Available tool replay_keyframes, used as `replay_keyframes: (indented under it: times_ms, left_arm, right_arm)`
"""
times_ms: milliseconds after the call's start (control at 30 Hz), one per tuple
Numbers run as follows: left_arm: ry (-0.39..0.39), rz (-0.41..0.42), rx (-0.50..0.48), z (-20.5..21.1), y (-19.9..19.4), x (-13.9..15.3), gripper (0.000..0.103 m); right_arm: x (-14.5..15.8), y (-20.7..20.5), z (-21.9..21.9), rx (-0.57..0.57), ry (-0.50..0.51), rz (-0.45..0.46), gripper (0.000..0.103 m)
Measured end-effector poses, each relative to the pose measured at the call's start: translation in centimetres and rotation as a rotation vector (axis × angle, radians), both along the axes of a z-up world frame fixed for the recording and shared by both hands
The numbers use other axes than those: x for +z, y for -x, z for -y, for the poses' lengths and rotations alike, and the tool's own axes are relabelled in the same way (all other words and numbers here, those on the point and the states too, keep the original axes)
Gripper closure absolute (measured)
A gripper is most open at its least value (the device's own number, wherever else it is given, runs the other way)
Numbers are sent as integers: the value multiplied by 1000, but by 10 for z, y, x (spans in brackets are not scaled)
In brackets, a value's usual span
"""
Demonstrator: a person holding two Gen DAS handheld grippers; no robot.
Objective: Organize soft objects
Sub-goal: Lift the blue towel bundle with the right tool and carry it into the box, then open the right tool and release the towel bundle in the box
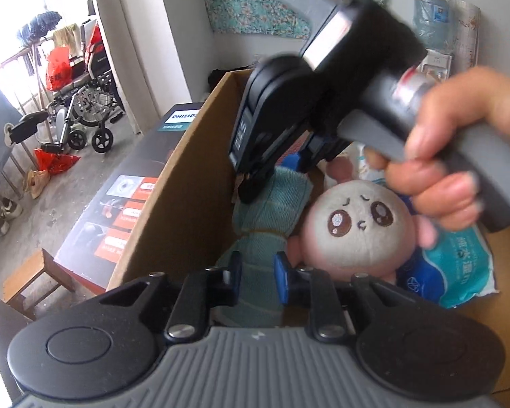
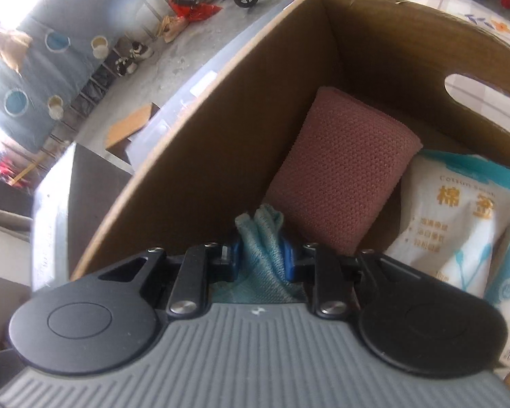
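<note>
The right tool [image 2: 260, 258] is clamping a woven teal cloth [image 2: 261, 234] inside the cardboard box [image 2: 193, 156]; the left tool [image 1: 255, 268], jaws apart, is straddling it, a round plush doll [image 1: 353, 227] at 2 o'clock.

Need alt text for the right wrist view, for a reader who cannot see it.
The right tongs pinch a teal cloth over an open cardboard box. Inside the box lie a folded reddish-brown knit cloth and a white packet with teal trim.

Cloth [image 1: 255, 238], plush toy [image 1: 353, 227] side by side — in box [image 1: 187, 183]
</note>
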State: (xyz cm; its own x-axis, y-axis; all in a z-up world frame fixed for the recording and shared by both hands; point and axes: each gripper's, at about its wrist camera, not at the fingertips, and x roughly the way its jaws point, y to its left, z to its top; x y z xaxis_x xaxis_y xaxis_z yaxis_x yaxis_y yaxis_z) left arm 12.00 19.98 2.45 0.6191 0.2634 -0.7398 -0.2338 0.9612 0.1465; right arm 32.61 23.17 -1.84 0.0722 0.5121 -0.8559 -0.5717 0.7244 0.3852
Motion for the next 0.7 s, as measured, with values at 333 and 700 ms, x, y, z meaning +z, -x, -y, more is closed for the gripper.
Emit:
replay_keyframes:
  times_ms: [333, 700]
  left_arm:
    - [86, 41, 41, -8, 11, 5, 40]
    - [-26, 180, -3, 11, 24, 41, 17]
  right_arm:
    - [8, -12, 16, -110, -81, 100, 68]
    - [59, 36, 141, -312, -257, 127, 47]
